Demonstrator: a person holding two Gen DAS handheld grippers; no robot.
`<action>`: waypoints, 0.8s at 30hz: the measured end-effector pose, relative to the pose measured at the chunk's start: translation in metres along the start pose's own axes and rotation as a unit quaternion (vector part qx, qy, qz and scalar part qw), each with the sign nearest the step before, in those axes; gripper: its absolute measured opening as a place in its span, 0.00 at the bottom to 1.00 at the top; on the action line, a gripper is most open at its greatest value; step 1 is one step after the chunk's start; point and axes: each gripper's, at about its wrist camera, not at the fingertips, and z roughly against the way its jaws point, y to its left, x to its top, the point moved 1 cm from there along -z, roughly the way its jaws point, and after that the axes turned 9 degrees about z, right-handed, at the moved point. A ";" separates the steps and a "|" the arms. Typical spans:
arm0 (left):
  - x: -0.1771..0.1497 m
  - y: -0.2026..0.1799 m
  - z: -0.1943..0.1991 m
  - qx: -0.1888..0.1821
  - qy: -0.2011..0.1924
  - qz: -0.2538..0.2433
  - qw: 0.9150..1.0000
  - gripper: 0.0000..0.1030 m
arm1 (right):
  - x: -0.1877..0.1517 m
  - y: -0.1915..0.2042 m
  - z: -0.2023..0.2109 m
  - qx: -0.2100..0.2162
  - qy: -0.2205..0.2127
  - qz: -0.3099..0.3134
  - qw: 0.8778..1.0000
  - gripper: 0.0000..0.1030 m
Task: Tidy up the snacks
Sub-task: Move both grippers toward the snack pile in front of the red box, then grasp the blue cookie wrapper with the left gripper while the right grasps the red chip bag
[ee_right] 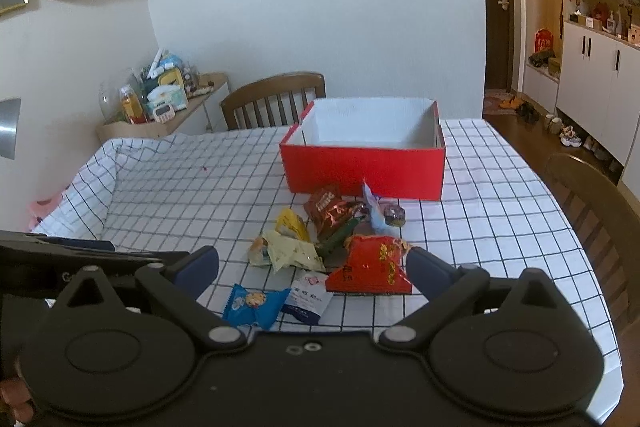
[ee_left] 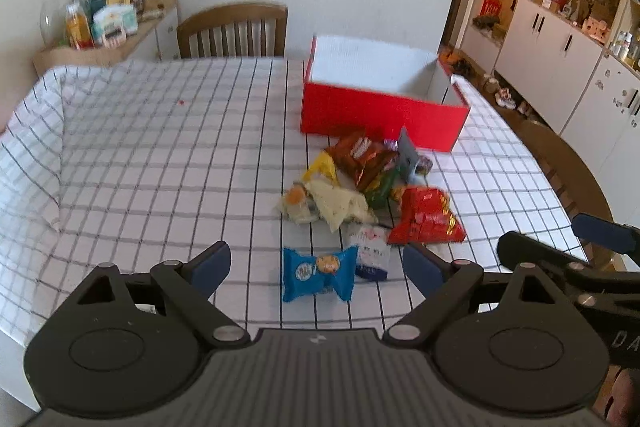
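Even, soft indoor light, fairly bright, source not visible. Only faint shadows under the snack pile (ee_left: 360,187) in front of the red box (ee_left: 380,115). Left wrist view slightly motion-blurred (box edges and packets smeared); right wrist view sharper. Strong fisheye bending beyond the box toward the frame edges, dark vignetted corners. Mild glare on foil wrappers.
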 end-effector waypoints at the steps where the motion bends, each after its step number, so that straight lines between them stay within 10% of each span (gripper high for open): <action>1: 0.000 0.002 -0.005 0.000 0.011 0.005 1.000 0.91 | -0.001 -0.003 -0.003 -0.002 0.005 -0.004 1.000 0.97; 14: 0.018 0.031 -0.103 0.028 0.116 0.082 0.990 0.90 | -0.019 -0.058 -0.102 0.002 0.111 -0.058 0.992 0.92; 24: 0.012 0.042 -0.165 0.040 0.227 0.193 0.954 0.90 | -0.008 -0.071 -0.164 0.028 0.161 -0.020 0.986 0.90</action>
